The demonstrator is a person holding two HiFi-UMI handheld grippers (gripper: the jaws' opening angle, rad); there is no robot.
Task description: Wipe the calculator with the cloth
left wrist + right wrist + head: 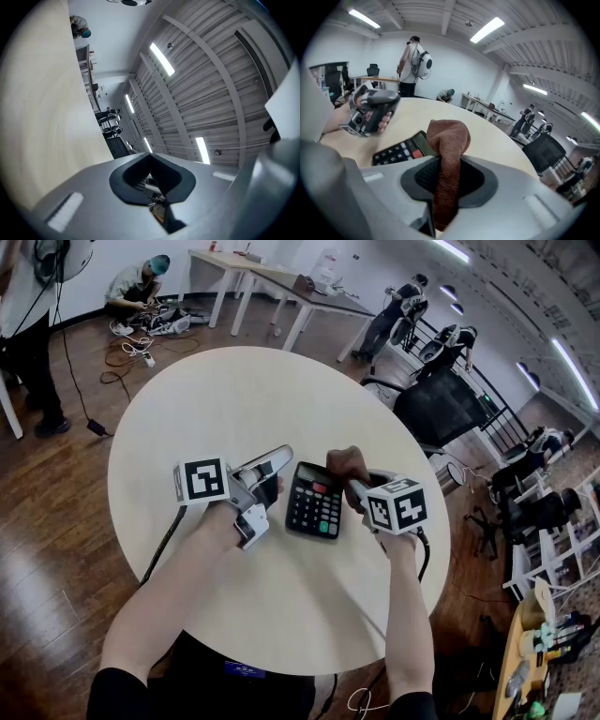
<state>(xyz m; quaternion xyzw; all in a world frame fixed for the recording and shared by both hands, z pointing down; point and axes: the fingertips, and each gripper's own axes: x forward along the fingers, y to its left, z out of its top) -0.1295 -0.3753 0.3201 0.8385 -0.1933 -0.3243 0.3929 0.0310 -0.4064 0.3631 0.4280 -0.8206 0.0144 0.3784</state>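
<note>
A black calculator with a red key lies flat on the round pale table, near the front. My right gripper comes in from the calculator's right and is shut on a brown cloth, which bunches over the calculator's upper right corner. In the right gripper view the cloth stands up between the jaws, with the calculator just beyond it. My left gripper hovers just left of the calculator, shut and holding nothing; its own view points up at the ceiling.
A black office chair stands close to the table's right edge. Cables lie on the wooden floor at the back left, beside a crouching person. Long tables and other people stand farther back.
</note>
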